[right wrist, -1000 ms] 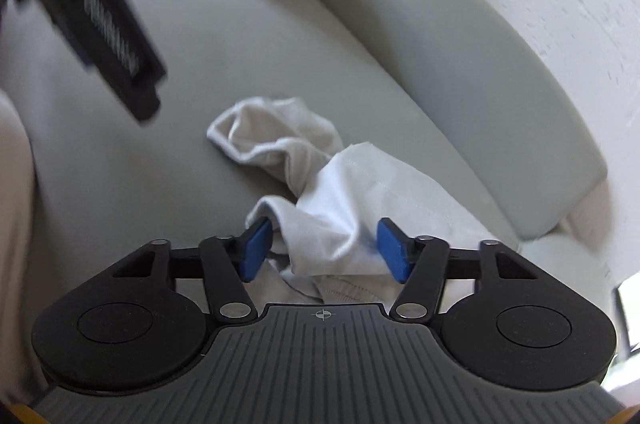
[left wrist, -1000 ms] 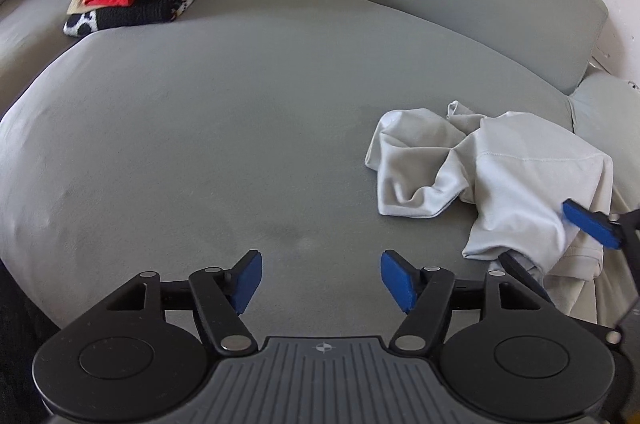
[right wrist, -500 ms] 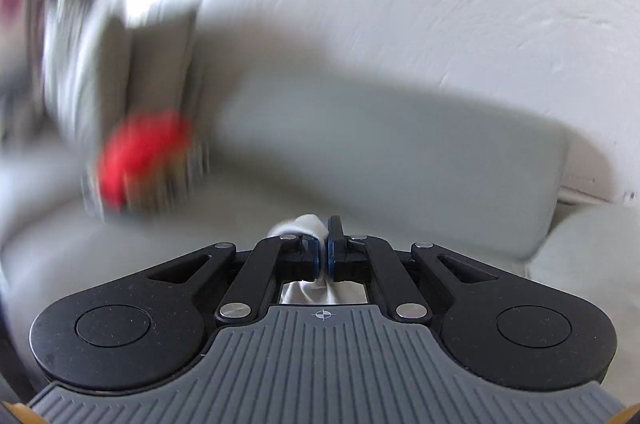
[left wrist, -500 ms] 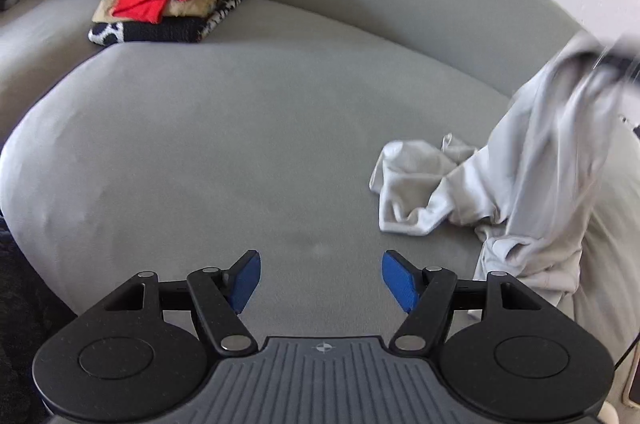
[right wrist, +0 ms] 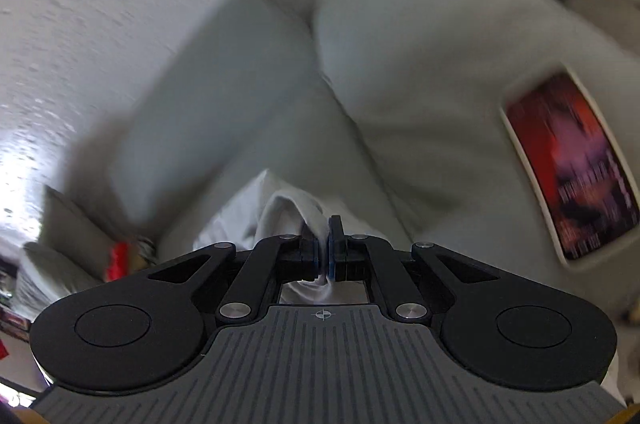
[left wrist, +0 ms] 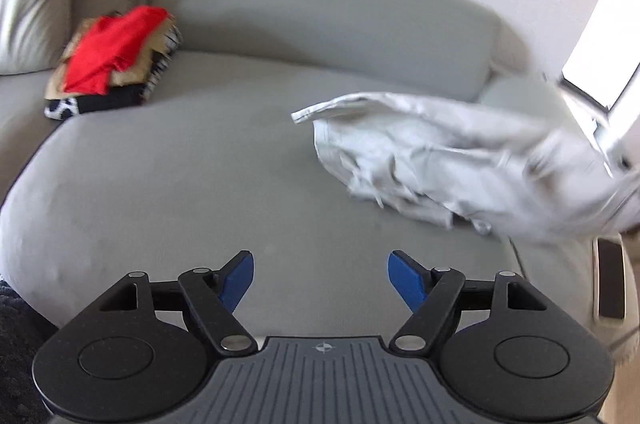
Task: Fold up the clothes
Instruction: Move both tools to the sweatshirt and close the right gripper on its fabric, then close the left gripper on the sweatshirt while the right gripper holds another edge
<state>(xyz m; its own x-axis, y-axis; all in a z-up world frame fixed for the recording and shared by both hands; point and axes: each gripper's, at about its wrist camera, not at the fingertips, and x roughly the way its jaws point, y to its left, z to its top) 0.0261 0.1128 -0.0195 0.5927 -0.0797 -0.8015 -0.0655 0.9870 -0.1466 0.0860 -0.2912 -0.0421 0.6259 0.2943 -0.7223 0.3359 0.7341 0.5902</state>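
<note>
Garment [left wrist: 440, 160], pale and crumpled, hangs blurred over the sofa's [left wrist: 200, 184] right side, pinched in the right gripper [right wrist: 323, 248], whose jaws are closed on a bunch of cloth. To do this well, lift clear, find an edge, and let the left gripper [left wrist: 320, 278], wide open and empty, take a second corner. A stack [left wrist: 112, 60] sits far left.

Grey sofa [left wrist: 200, 184] — folded clothes pile [left wrist: 112, 64], white garment [left wrist: 440, 160] on it.

left hand-held gripper [left wrist: 321, 278]: jaws wide apart | right hand-held gripper [right wrist: 323, 251]: jaws clamped
</note>
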